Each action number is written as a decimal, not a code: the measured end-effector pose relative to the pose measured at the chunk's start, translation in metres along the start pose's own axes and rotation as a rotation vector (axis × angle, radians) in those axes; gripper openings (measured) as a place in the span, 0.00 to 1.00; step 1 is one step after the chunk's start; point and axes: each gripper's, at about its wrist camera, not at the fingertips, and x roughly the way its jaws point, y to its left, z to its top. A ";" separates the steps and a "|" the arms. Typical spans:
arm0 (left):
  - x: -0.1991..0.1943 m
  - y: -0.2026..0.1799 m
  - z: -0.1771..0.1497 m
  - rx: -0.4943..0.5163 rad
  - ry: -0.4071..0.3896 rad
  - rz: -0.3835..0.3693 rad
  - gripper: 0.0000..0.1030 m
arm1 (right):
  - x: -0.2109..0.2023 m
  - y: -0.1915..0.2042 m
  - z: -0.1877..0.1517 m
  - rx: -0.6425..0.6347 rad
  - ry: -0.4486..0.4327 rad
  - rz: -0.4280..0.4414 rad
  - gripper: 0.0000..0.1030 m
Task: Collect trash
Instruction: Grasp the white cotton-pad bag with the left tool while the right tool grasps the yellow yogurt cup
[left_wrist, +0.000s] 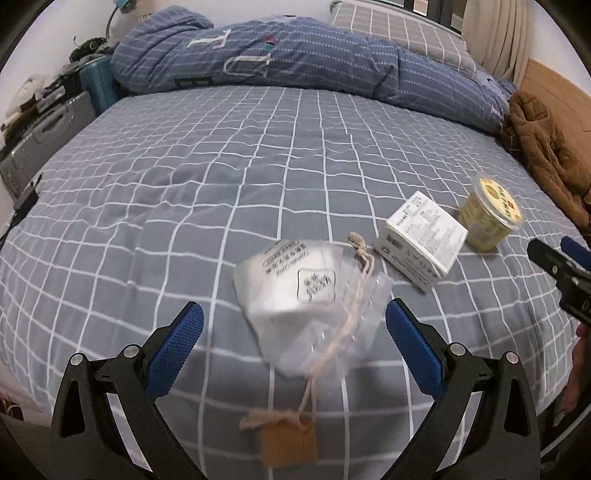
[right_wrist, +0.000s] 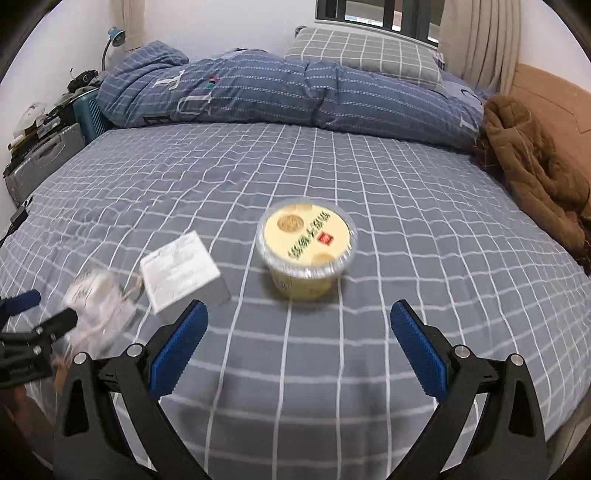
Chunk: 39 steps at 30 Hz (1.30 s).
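A clear plastic bag with a white mask inside lies on the grey checked bed, with a twine string and brown tag trailing toward me. My left gripper is open, its blue pads either side of the bag. A white printed box and a yellow lidded cup lie to the right. In the right wrist view the yellow cup stands just ahead of my open, empty right gripper; the box and blurred bag are at left.
A rolled blue quilt and checked pillow lie at the bed's far end. A brown jacket is heaped at the right edge. A grey suitcase and teal crate stand left of the bed.
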 end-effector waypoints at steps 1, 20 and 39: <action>0.005 0.000 0.002 -0.003 0.003 0.002 0.94 | 0.004 0.000 0.003 -0.002 -0.005 -0.003 0.93; 0.061 0.001 0.019 -0.004 0.050 0.016 0.92 | 0.091 -0.007 0.019 0.043 0.081 -0.009 0.93; 0.064 0.002 0.021 0.016 0.047 0.011 0.55 | 0.082 -0.008 0.018 0.063 0.026 0.027 0.70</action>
